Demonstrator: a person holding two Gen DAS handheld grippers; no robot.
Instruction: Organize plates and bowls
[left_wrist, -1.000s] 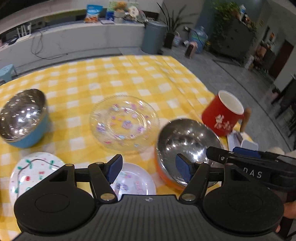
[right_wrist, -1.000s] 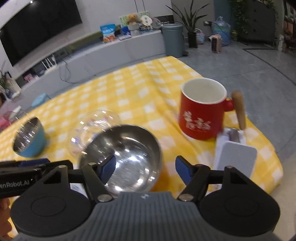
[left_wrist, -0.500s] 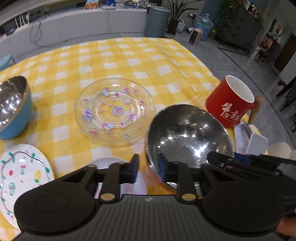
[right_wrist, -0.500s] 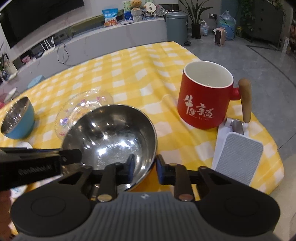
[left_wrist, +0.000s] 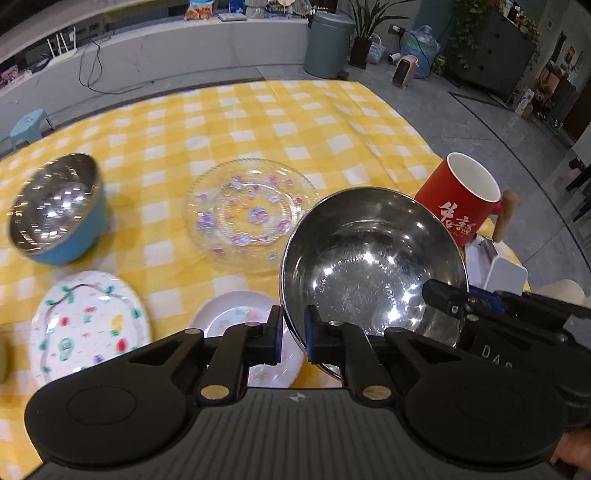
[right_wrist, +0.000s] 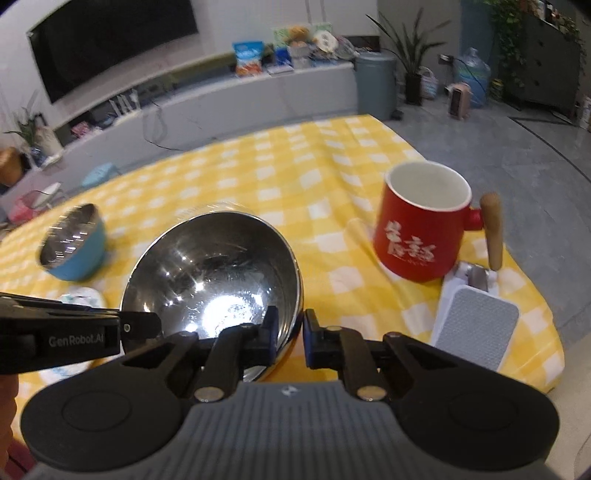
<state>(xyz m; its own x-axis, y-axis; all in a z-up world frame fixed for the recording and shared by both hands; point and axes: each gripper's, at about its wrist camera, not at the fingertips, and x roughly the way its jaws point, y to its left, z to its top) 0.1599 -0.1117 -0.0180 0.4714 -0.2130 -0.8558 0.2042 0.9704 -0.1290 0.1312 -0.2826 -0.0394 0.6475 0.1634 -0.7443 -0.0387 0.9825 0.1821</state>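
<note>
Between both sets of fingers we now find the orange-sided steel bowl (left_wrist: 371, 266), pinched at its near rim by the left gripper (left_wrist: 293, 338) and right gripper (right_wrist: 290, 338), which were spread a second ago, so we judge it lifting toward the blue-sided steel bowl (left_wrist: 55, 218) far left.

A: The tablecloth (left_wrist: 258, 122) is yellow-and-white check. At nine o'clock in the left wrist view, the bowl (left_wrist: 55, 210) is light blue outside, mirror steel inside.

B: And the middle?

A: A clear glass plate (left_wrist: 251, 214) dotted pink and purple. At three o'clock, a red mug (left_wrist: 461, 206) with white characters and white inside. At eight o'clock, a white plate (left_wrist: 88, 325) with red, green and yellow motifs.
</note>
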